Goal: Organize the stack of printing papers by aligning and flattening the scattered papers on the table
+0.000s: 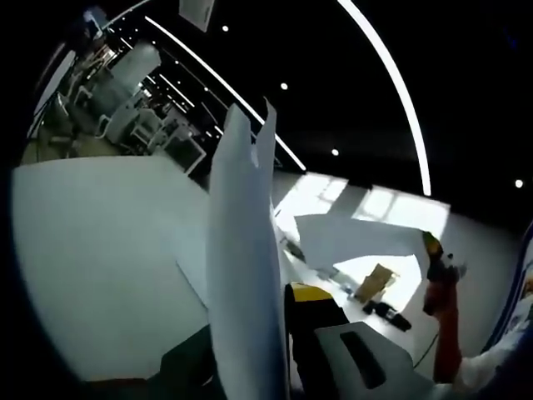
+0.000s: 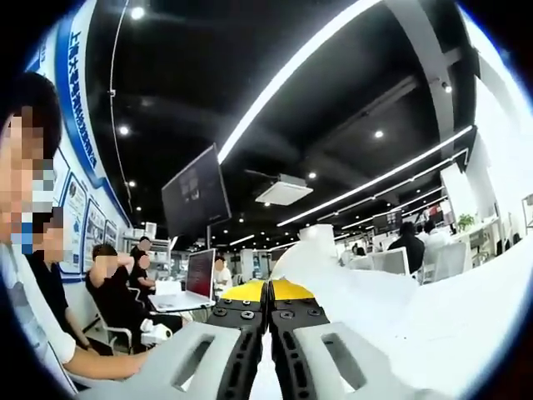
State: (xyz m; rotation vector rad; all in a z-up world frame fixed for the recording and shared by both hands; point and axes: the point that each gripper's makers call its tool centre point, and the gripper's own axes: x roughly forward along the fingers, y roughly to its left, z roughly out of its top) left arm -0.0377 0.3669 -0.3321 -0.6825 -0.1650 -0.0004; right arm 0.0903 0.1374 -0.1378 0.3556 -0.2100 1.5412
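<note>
This is a large open-plan office. Ahead of the right gripper, beyond its jaws, people sit at desks with an open laptop and monitors; a dark screen hangs above them from a black ceiling crossed by long light strips. To its left, posters line a blue-banded wall. Ahead of the left gripper, more desks and white chairs stand in rows.

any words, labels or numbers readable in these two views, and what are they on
None can be read.
Blue wall banner: white characters, too blurred to read.
Wall posters: print too small.
Hanging screen: dark, no legible text.
Paper in the left gripper: blank.
</note>
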